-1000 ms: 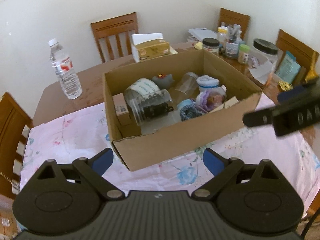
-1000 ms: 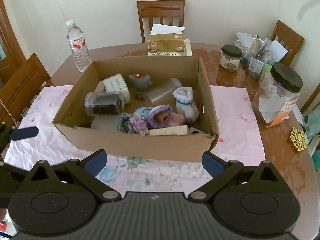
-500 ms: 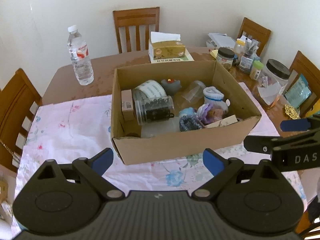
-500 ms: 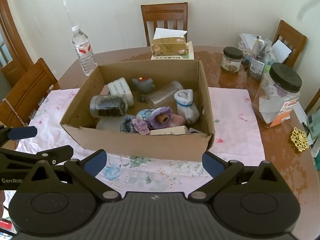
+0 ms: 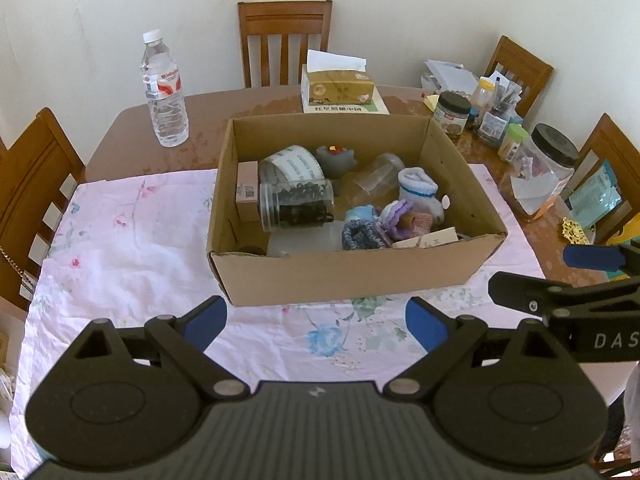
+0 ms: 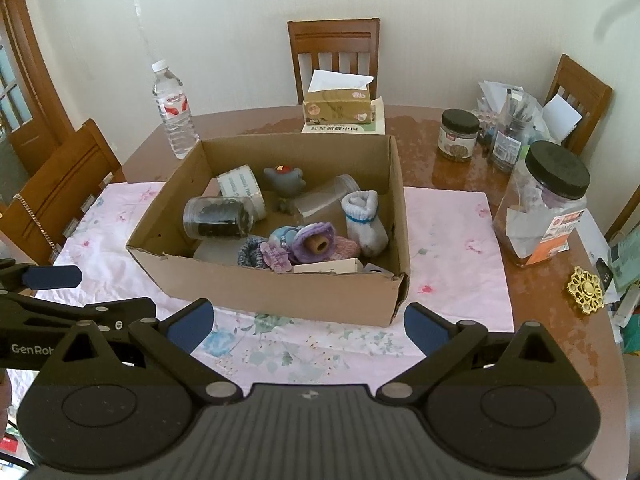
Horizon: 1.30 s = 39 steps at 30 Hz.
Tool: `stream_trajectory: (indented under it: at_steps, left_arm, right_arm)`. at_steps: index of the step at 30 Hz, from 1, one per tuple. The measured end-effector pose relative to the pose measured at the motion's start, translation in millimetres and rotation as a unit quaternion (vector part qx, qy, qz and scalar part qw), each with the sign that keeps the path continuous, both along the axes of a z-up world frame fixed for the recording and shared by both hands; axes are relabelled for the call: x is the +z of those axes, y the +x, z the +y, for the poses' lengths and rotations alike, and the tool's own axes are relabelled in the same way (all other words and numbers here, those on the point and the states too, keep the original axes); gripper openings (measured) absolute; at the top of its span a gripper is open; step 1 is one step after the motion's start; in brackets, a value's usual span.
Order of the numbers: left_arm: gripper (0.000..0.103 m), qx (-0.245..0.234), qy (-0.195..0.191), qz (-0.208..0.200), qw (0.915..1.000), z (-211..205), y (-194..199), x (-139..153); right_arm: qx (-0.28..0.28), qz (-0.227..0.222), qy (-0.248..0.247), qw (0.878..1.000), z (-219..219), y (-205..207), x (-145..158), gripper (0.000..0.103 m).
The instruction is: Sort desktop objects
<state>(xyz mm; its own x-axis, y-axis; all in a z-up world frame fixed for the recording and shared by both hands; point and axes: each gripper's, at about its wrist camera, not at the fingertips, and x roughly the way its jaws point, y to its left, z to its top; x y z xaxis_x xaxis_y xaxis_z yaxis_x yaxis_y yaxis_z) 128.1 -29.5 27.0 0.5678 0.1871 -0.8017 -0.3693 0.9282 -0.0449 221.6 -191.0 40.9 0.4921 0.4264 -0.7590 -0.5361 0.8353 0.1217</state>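
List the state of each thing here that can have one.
Left gripper: open, empty.
Right gripper: open, empty.
Brown cardboard box: open-topped, filled.
Clear plastic water bottle: upright, capped.
Clear jar of dark beads: on its side.
Big black-lidded jar: upright, closed.

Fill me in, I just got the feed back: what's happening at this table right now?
A person holds a claw in each hand, and both hover over the floral cloth just short of the cardboard box. The left claw and the right claw are both open and hold nothing. The box holds a jar of dark beads lying on its side, a tape roll, a white sock and some knitted pieces. Nothing from the box lies on the cloth.
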Motion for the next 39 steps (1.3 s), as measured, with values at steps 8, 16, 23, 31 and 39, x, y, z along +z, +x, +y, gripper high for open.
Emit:
stream_trajectory:
  at_steps: [8, 16, 23, 31, 39]
  left_arm:
    - [0.096, 0.002, -0.006, 0.000, 1.0000, -1.0, -2.2, 2.3]
    - [0.096, 0.002, -0.009, 0.001, 1.0000, -1.0, -3.4, 1.9]
    - [0.096, 0.001, -0.008, 0.003, 1.0000, -0.6, -3.2, 1.9]
    - [0.096, 0.001, -0.009, 0.003, 1.0000, -1.9, -1.0, 1.5]
    - [0.096, -0.001, -0.009, 0.004, 1.0000, -2.2, 1.2, 1.0]
  right_arm:
    - [0.003, -0.005, 0.000, 1.000, -1.1, -6.1, 5.5, 0.103]
    - [0.003, -0.005, -0.002, 1.000, 0.0, -9.2, 7.6, 0.103]
    - [0.004, -0.005, -0.002, 1.000, 0.0, -9.4, 7.9, 0.103]
    - [0.001, -0.004, -0.002, 1.000, 0.3, -9.5, 9.4, 0.103]
    - [-0.003, -0.001, 0.001, 1.000, -0.2, -7.2, 8.4, 0.103]
